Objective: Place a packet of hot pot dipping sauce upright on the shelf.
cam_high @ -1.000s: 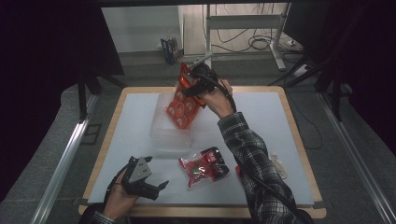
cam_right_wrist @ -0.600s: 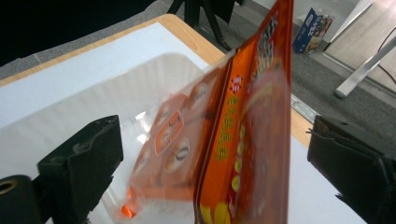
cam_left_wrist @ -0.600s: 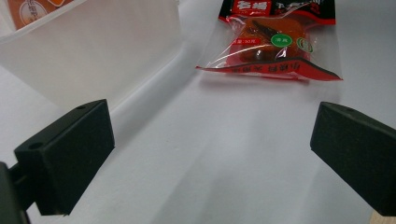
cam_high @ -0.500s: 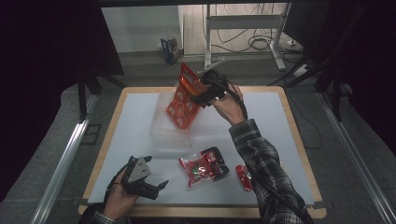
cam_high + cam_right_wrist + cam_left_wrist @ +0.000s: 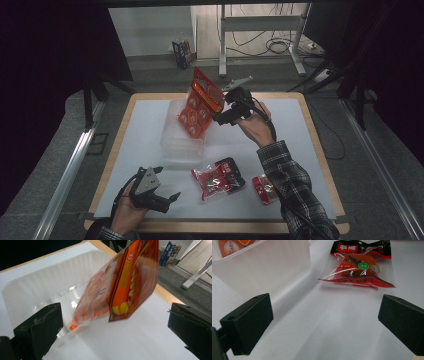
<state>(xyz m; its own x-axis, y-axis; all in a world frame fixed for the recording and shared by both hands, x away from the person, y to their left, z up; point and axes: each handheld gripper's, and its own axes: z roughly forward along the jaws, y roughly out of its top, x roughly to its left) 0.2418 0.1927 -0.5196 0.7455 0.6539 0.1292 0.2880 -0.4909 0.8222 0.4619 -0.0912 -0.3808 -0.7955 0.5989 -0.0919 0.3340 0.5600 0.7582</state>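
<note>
The right gripper (image 5: pixel 223 118), held in a hand with a checked sleeve, hangs just beside the right edge of the clear plastic container (image 5: pixel 172 145). Its 2 black jaws stand wide apart with nothing between them. 1 second ago and half a second ago this gripper clutched the orange snack bag (image 5: pixel 200 102) above the container; now it has let go. In the right gripper view the bag (image 5: pixel 122 287) is blurred and tilted, its lower end down inside the container (image 5: pixel 25 292) and its top leaning out over the far rim, so it looks to be dropping in. That suggests the placing of this bag is as good as done, though whether it will settle flat I cannot tell. The left gripper (image 5: pixel 169 201) rests on the white table sheet (image 5: pixel 140 125) on the near side of the container, jaws spread apart and empty, where it was a second ago. Past its jaws, in the left gripper view, lies a red snack packet (image 5: pixel 359 267), on the sheet just near of the container and to its right (image 5: pixel 217 177). A smaller red packet (image 5: pixel 264 189) lies farther right of the container. These 2 packets probably go in next.
</note>
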